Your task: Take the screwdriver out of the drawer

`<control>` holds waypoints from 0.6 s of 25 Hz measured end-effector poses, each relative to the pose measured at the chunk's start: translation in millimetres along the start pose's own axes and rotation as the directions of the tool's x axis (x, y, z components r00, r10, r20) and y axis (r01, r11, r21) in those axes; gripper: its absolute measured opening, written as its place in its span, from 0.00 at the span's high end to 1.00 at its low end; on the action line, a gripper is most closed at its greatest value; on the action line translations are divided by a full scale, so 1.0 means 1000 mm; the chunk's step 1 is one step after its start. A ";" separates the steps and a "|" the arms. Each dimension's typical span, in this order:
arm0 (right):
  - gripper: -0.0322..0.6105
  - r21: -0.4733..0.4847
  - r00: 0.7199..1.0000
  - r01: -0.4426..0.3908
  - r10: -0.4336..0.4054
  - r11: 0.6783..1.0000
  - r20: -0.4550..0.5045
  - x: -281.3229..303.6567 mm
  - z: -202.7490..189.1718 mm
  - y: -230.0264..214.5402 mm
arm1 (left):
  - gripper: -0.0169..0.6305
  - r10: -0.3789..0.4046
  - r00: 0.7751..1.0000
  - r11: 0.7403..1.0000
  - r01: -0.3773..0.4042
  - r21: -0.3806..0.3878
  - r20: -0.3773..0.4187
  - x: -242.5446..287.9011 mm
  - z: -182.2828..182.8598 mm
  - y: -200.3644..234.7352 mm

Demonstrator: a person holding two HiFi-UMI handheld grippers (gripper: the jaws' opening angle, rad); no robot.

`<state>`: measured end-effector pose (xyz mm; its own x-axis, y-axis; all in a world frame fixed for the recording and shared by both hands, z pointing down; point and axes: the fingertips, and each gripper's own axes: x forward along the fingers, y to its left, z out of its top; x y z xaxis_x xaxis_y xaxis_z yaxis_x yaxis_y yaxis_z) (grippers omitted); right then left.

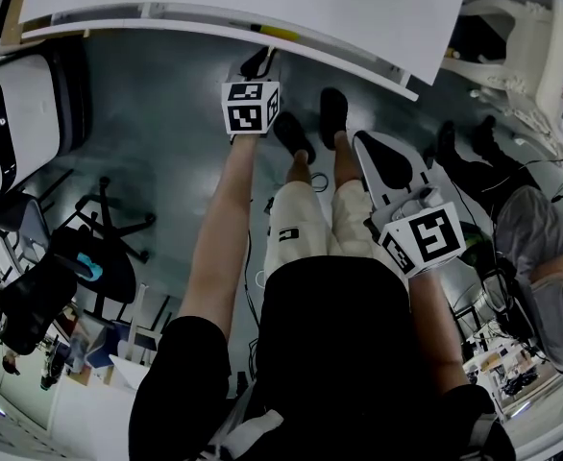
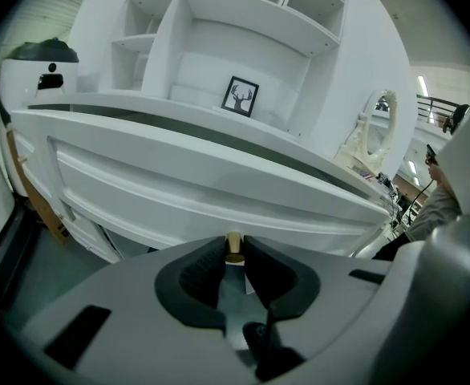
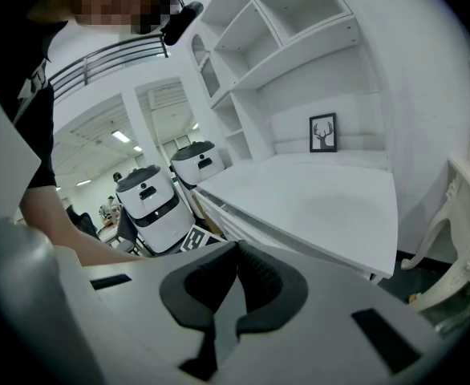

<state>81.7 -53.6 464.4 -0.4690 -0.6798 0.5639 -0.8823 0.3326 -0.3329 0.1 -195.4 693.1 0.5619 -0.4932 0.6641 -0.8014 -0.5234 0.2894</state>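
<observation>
My left gripper [image 2: 233, 255] is pinching a small knob [image 2: 233, 244]. The knob is round and gold, and it sits tight between my two dark bumpy pads [image 2: 199, 273]. So the jaws are only a little bit apart, with the knob filling the gap. The knob is on the front of a white drawer [image 2: 179, 184]. The drawer front is long and plain, with a raised frame shape on it. It sits right under the edge of the white bench [image 3: 315, 199], and there is a thin dark line between the two. I cannot tell how far out the drawer is. I cannot see inside the drawer, so the screwdriver does not show in any view. On the back of the bench stands a small black frame with a deer picture [image 2: 240, 96]. White shelves [image 2: 243, 22] go up above it. My right gripper [image 3: 237, 249] is closed all the way, with its pads touching and nothing between them. From the head view it is down by my right side, well away from the drawer and off the bench.
</observation>
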 end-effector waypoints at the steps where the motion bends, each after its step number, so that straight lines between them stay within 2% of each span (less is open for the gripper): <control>1: 0.92 -0.001 1.000 -0.001 0.001 1.000 0.001 0.000 0.000 0.001 | 0.85 0.000 1.000 1.000 0.000 -0.002 -0.002 -0.001 -0.002 0.000; 15: 0.92 -0.011 1.000 -0.017 0.017 1.000 0.006 0.006 0.005 0.015 | 0.85 -0.004 0.999 1.000 0.003 -0.012 -0.036 -0.025 -0.023 0.000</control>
<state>66.1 -55.5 459.2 -0.4841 -0.6779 0.5533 -0.8744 0.3517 -0.3341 -18.6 -166.9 692.7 0.5571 -0.4660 0.6874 -0.8019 -0.5169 0.2995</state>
